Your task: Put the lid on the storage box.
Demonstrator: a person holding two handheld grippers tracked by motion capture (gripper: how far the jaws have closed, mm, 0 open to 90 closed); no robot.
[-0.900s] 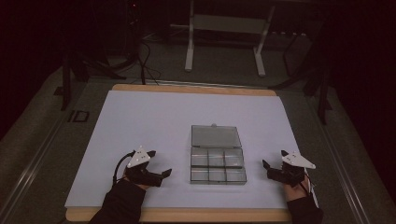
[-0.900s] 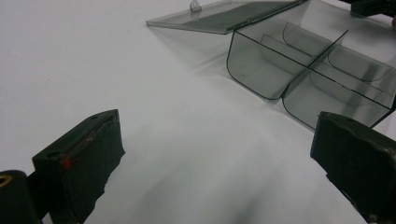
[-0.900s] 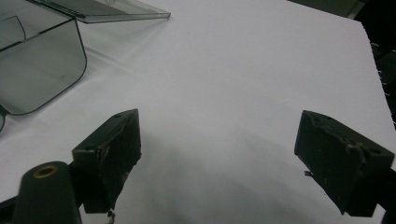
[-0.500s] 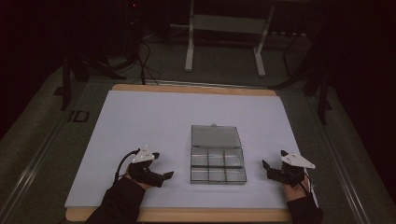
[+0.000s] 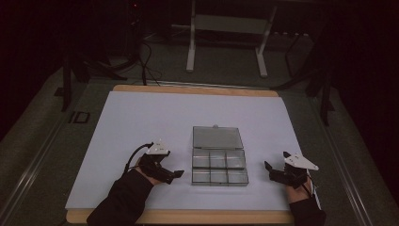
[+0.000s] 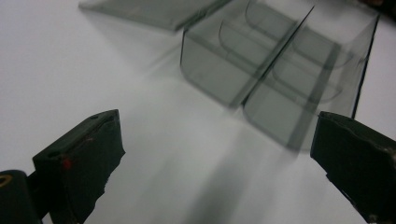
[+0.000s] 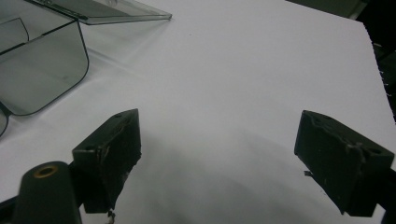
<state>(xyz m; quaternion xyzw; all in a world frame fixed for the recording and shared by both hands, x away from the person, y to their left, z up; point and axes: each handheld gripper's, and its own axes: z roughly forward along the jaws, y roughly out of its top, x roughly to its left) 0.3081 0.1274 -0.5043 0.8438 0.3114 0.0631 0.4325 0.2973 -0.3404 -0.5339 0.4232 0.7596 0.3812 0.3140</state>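
Clear compartment box (image 5: 219, 167) lying lid-open at near-centre of white mat (image 5: 141, 122). Left gripper (image 5: 175, 174) resting just beside its left side, jaws gaping wide — right gripper (image 5: 269, 169) sitting near its right side, jaws likewise wide, nothing between.

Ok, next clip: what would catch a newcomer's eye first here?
A clear plastic compartment box lies open near the front middle of the white sheet, its lid folded back flat and its six cells seemingly empty. The left gripper and right gripper flank it, both open, touching nothing.
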